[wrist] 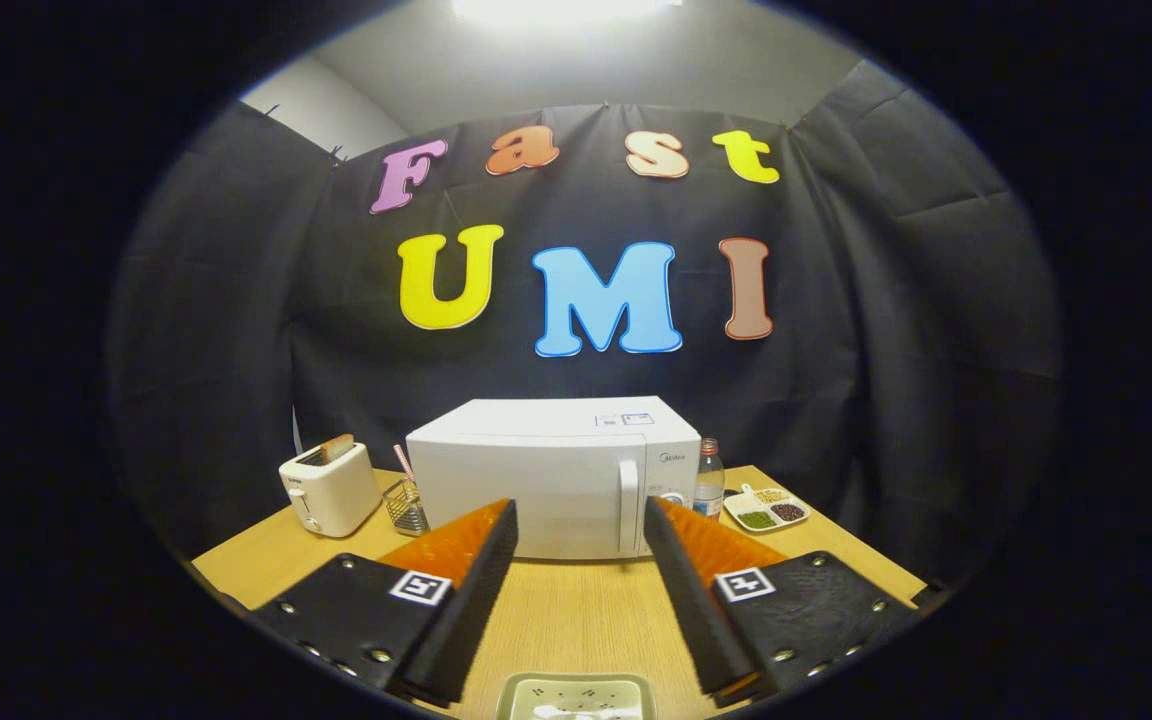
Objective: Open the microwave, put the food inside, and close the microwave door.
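Pale green, that's the first thing I catch: a small dish (576,697) sits on the wooden counter (566,610) right at the near edge, below and between the two fingers, with something whitish lying in it that I can't make out clearly. My tool (579,515) is spread wide, nothing between the fingers, nothing touched, both of them hanging above bare wood. Just beyond the fingertips I've got the white microwave (553,478), square on to me, door closed, its long vertical handle (627,506) toward the right side of the door, sitting close to the right finger's tip. Looking left of the microwave, a little wire basket (406,506) stands just beside it with a pinkish stick poking up out of it, and farther left, apart from the basket, a cream toaster (330,489) with a slice of something showing in its slot. On the right, a clear bottle (708,478) stands tight against the microwave's side, and next to that a white divided tray (765,509) holds small heaps, one green, one dark, one pale. Behind it all hangs the black cloth wall (866,330).
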`<state>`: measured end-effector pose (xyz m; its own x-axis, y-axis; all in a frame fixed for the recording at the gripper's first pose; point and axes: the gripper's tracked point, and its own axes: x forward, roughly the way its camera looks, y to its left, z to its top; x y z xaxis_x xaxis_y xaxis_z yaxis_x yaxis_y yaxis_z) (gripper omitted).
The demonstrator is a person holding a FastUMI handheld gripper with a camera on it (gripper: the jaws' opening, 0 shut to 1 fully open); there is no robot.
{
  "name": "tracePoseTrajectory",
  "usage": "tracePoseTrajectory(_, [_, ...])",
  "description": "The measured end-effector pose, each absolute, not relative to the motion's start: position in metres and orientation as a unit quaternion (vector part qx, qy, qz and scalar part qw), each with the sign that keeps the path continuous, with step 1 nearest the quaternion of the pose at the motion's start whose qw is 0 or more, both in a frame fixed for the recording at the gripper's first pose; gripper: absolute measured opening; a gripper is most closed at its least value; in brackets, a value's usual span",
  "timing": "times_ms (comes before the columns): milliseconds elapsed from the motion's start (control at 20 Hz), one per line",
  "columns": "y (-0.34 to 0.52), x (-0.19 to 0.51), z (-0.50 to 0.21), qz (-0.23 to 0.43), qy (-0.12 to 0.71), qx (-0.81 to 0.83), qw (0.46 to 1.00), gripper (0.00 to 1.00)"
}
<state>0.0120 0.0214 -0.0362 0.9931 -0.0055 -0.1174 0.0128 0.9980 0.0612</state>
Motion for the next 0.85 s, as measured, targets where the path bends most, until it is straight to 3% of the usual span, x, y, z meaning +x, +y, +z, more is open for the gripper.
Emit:
tracePoseTrajectory(50, [0.021, 0.005, -0.034, -0.006, 0.056, 0.029, 0.998, 0.99])
tracePoseTrajectory(850, [0.023, -0.047, -0.014, -0.009, 0.049, 0.036, 0.998, 0.97])
